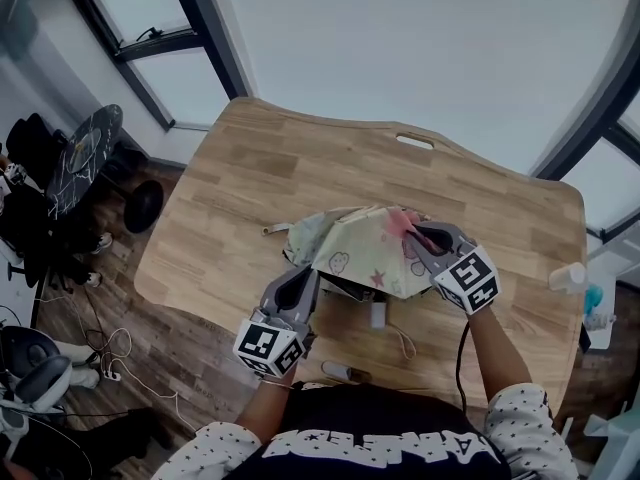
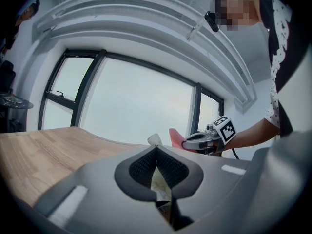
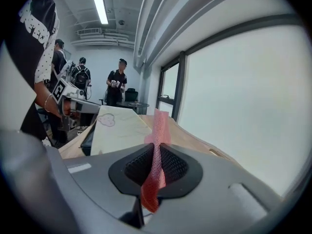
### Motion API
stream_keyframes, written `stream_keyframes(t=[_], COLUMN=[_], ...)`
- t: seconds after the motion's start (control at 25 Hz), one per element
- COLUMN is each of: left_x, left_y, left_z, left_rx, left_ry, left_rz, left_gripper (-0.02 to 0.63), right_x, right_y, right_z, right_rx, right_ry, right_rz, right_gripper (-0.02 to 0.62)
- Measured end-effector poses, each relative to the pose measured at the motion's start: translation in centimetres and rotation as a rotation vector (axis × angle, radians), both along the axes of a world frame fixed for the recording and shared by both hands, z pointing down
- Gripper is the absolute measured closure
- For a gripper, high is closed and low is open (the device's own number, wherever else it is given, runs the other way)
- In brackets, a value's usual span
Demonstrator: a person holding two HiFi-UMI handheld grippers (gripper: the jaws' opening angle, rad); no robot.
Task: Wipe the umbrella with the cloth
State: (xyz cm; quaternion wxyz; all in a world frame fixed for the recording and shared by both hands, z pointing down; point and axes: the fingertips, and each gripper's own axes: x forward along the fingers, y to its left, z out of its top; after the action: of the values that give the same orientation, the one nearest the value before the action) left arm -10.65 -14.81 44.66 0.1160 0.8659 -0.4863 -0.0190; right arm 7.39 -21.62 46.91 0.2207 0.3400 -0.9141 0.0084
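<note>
Pale printed fabric umbrella (image 1: 360, 253) lay crumpled on wood-grain table (image 1: 250, 178). Left gripper (image 1: 300, 286) clamped umbrella's thin edge. Right gripper (image 1: 428, 240) pinched pink mesh cloth (image 3: 156, 165), folded narrow, at umbrella's right side.

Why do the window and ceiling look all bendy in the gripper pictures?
Left gripper view: the wide-angle lens bows the window frame and ceiling beams, and the corners go black. Right gripper view: same bending, with the window glaring white. Head view: dimmer, the table only slightly curved.
</note>
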Motion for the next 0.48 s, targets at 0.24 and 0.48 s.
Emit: stream_keyframes(t=[0.24, 0.48], left_x=[-0.3, -0.2], left_y=[-0.1, -0.2], left_z=[0.2, 0.2], left_rx=[-0.006, -0.006], left_ry=[-0.005, -0.012], left_rz=[-0.007, -0.008], left_gripper=[0.606, 0.606], right_x=[0.8, 1.0], right_y=[-2.4, -2.5], right_z=[1.9, 4.8], right_rx=[-0.028, -0.081], right_ry=[0.050, 0.087], right_rz=[0.017, 0.014], right_gripper=[0.551, 0.551])
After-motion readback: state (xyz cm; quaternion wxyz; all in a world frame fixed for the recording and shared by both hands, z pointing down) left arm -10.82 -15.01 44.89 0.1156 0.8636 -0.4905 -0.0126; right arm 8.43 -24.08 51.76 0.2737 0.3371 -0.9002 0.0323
